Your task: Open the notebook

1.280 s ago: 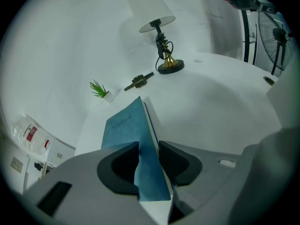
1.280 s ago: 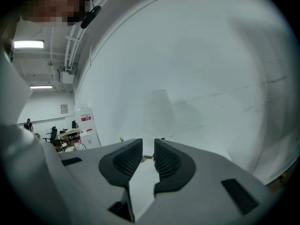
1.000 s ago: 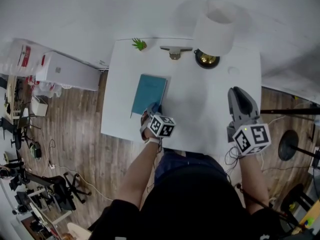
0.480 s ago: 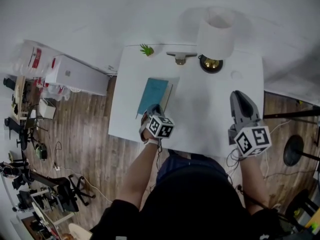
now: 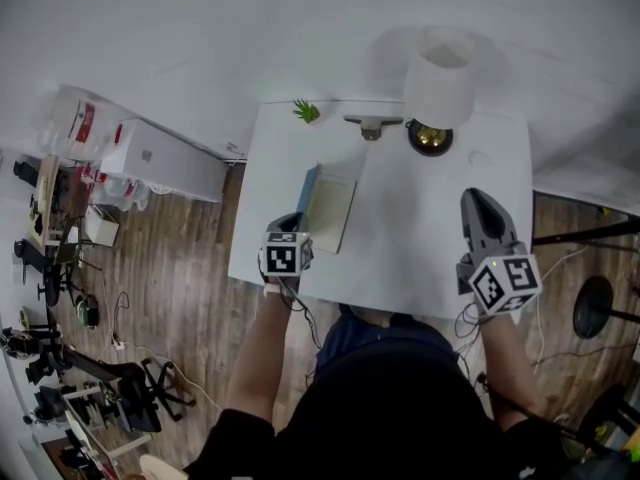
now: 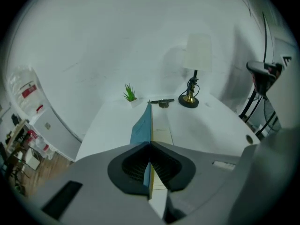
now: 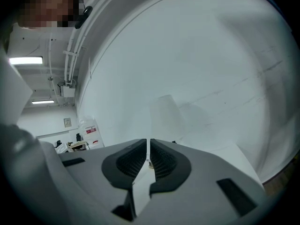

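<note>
Teal notebook (image 5: 326, 208), cover raised upright

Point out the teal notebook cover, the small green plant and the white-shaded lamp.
teal notebook cover (image 6: 141, 128), left gripper view, outer face
small green plant (image 6: 129, 93), left gripper view, leaves
white-shaded lamp (image 5: 440, 76), head view, shade

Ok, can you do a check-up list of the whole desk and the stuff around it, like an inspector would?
Surface: white table, mostly bare.
Job's things: notebook lies near the table's left edge; its blue cover is raised about upright, with pale pages showing.
Clutter: lamp, small green plant and a small metal object along the back edge.
Grippers: left gripper shut on the blue cover's edge; right gripper over the table's right side, jaws closing, nothing between them.
Cables: thin wires loop under the right gripper.
Surroundings: wooden floor, a white unit at the left, a black stand at the right.
</note>
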Tool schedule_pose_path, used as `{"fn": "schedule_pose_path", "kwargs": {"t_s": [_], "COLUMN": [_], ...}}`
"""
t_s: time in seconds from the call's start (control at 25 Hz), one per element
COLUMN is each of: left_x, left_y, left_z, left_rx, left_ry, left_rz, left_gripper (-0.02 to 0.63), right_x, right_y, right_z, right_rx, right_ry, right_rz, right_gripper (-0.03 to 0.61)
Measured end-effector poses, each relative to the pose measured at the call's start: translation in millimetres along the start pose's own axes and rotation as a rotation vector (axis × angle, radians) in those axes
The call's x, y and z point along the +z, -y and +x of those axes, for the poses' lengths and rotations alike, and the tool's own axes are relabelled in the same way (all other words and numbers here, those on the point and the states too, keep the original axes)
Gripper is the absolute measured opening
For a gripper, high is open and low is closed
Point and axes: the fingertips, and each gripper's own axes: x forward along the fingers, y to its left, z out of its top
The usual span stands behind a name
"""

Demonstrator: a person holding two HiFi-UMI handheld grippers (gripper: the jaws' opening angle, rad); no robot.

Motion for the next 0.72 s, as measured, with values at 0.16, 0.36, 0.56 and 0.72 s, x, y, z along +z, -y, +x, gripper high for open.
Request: {"fn": "schedule_pose_path", "kwargs": {"t_s": [0.16, 0.36, 0.56, 0.72], "left_x": [6.3, 9.9, 3.1, -3.9], "left_y": [-22.7, -70.7, -124.0, -159.3], "left_z": [-10.3, -20.5, -16.6, -7.4], "left_rx": [-0.143, -0.221, -0.28, -0.337], "left_ry": [0.057, 0.098, 0.121, 0.134], "left_rz": [-0.107, -0.117, -0.183, -0.288], "left_gripper": [0.012, 0.014, 0.014, 0.014], "right_x": [3.3, 1.4, -0.1, 2.0], "right_y": [-21.6, -62.5, -105.0, -123.6], "right_z": [7.3, 16.0, 23.2, 25.1], "right_rx": [-0.011, -0.041, -0.065, -0.11], "right_ry": [-0.005, -0.009, -0.01, -0.01], "right_rz": [-0.02, -0.015, -0.022, -0.032], "right_gripper": [0.025, 0.024, 0.023, 0.021]}}
